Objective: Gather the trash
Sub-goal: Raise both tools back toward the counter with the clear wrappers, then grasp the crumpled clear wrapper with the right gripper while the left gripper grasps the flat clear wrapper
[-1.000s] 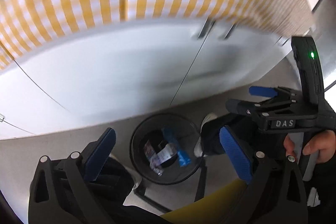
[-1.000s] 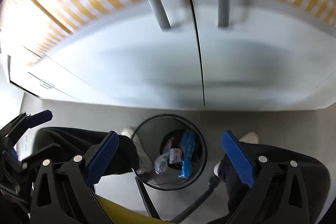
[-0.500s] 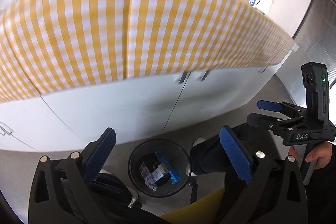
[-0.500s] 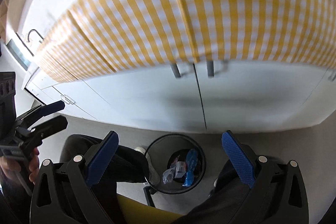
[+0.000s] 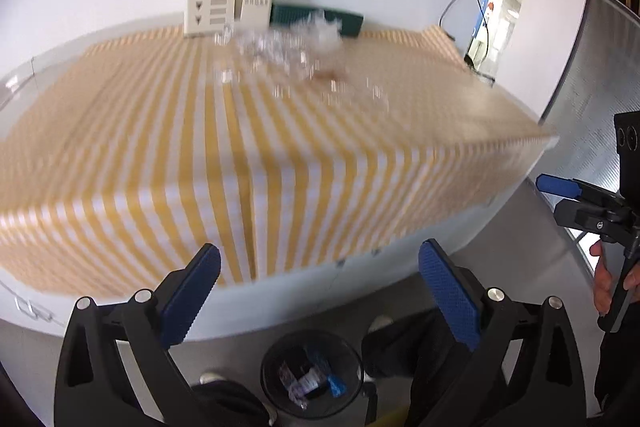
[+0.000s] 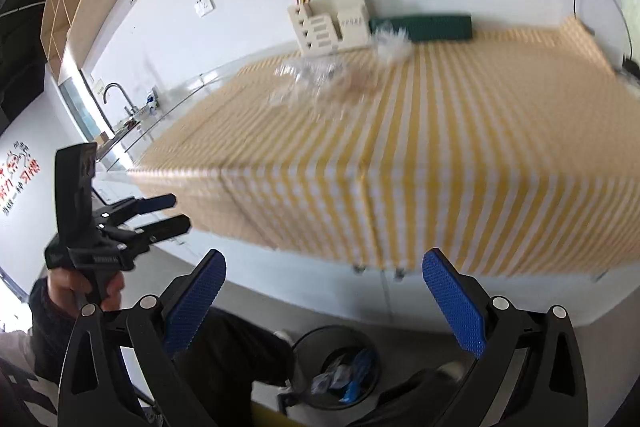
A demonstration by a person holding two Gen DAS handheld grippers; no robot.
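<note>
A black mesh trash bin (image 5: 312,373) (image 6: 338,371) stands on the floor below the counter, with blue and white wrappers inside. Clear crumpled plastic trash (image 5: 288,49) (image 6: 320,75), blurred, lies on the yellow checked tablecloth (image 5: 248,131) (image 6: 440,131). My left gripper (image 5: 320,303) is open and holds nothing; it also shows at the left in the right wrist view (image 6: 164,213). My right gripper (image 6: 324,307) is open and holds nothing too; it shows at the right edge of the left wrist view (image 5: 560,197). Both are raised in front of the counter edge, above the bin.
A beige desk organiser (image 5: 224,5) (image 6: 330,21) and a dark green box (image 5: 316,17) (image 6: 420,27) stand at the wall. A sink tap (image 6: 118,99) is at far left. White cabinet doors (image 6: 384,291) are under the cloth. The person's dark-trousered legs (image 6: 236,351) flank the bin.
Both views have swung upward from the bin and cabinet doors to the countertop. The bin has dropped to the bottom edge. Both grippers have stayed open.
</note>
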